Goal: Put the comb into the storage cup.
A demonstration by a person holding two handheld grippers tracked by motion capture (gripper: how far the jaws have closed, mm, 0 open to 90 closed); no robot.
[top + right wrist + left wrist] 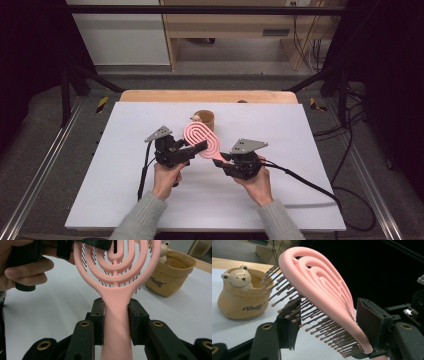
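Observation:
A pink hairbrush (200, 136) with a looped, slotted head is held above the white table. My right gripper (220, 157) is shut on its handle (116, 322), one pad on each side. My left gripper (200, 146) reaches in from the left and has the brush head (319, 287) between its jaws. The bristle tips meet one pad (293, 325) and the smooth back lies against the other pad (372, 322). A tan pouch-shaped cup (206, 119) with a small bear figure (239, 277) on its rim stands just behind the brush.
The white tabletop (125, 190) spreads wide around both hands, with a wooden edge (150, 96) at the back. A black cable (310, 182) trails right from the right gripper, and another (144, 172) hangs from the left. Metal frame rails run along both sides.

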